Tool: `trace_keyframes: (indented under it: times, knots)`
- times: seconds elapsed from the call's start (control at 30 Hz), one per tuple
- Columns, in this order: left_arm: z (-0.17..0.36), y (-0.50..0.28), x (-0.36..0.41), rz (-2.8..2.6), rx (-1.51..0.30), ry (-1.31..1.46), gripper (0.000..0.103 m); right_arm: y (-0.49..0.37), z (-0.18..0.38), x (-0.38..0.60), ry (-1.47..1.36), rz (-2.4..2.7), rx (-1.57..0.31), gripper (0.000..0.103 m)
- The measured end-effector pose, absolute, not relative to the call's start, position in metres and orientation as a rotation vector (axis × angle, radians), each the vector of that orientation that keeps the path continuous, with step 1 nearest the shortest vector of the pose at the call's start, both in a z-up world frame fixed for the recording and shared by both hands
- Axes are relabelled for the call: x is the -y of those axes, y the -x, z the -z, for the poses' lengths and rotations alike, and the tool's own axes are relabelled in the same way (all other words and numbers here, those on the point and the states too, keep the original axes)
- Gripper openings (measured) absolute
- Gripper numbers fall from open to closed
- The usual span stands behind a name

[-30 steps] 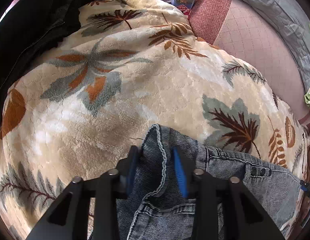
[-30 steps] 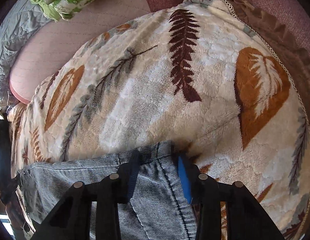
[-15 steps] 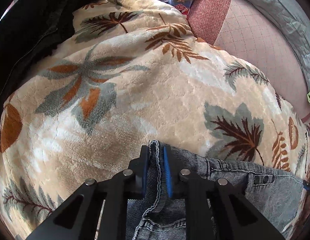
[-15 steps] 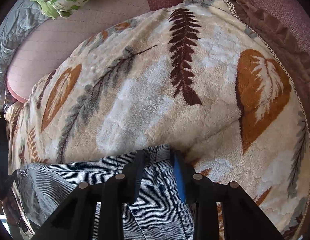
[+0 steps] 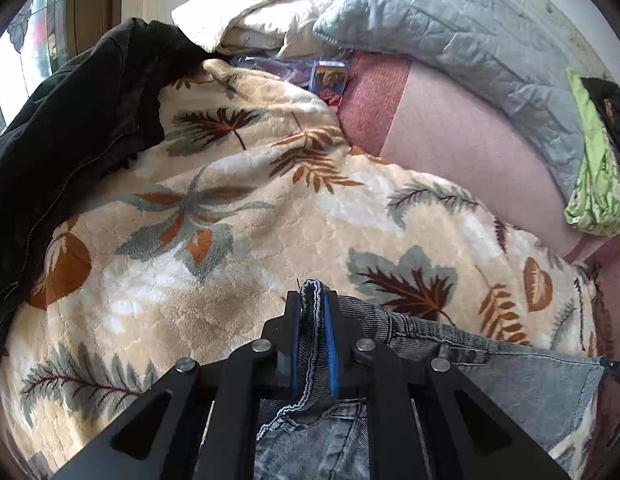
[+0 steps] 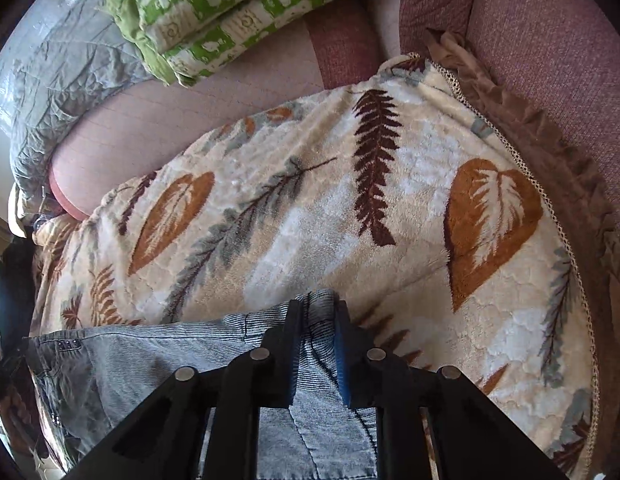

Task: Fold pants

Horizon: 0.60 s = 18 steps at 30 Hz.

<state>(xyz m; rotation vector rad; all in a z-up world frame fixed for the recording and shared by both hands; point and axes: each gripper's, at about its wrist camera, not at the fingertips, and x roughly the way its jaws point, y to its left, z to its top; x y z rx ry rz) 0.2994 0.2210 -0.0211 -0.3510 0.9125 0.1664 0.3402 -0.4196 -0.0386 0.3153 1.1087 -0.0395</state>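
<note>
Both tongs clamped on pants (image 5: 510, 372) waistband: left gripper (image 5: 313, 312), right gripper (image 6: 317, 320). Lift underway; next carry far edge over w/ even tension.

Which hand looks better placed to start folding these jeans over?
Probably neither alone. The left gripper pinches one corner of the jeans, and the right gripper, jaws just closing, pinches the other. If pressed, the left, since its clamp looks tighter.
</note>
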Motion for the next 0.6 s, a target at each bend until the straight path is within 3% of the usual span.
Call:
trace_keyframes:
  times: [0.23,0.4,0.5,0.6]
  knots:
    - [-0.036,-0.202,-0.22,-0.069,-0.763,0.383,0.011,-0.267,-0.019,0.426,-0.338,-0.017,-0.962,0.016]
    - [-0.047,-0.095,-0.233,-0.017,-0.688,0.426,0.01,-0.173,-0.042,0.434,-0.35,-0.056,-0.887,0.016]
    - [-0.032,-0.037,-0.241,-0.011,-0.696,0.399,0.006,-0.106,-0.029,0.439,-0.359,-0.081,-0.88,0.016]
    - [0.005,-0.001,-0.254,-0.02,-0.789,0.393,0.005,-0.047,0.017,0.447,-0.392,-0.088,-0.958,0.019]
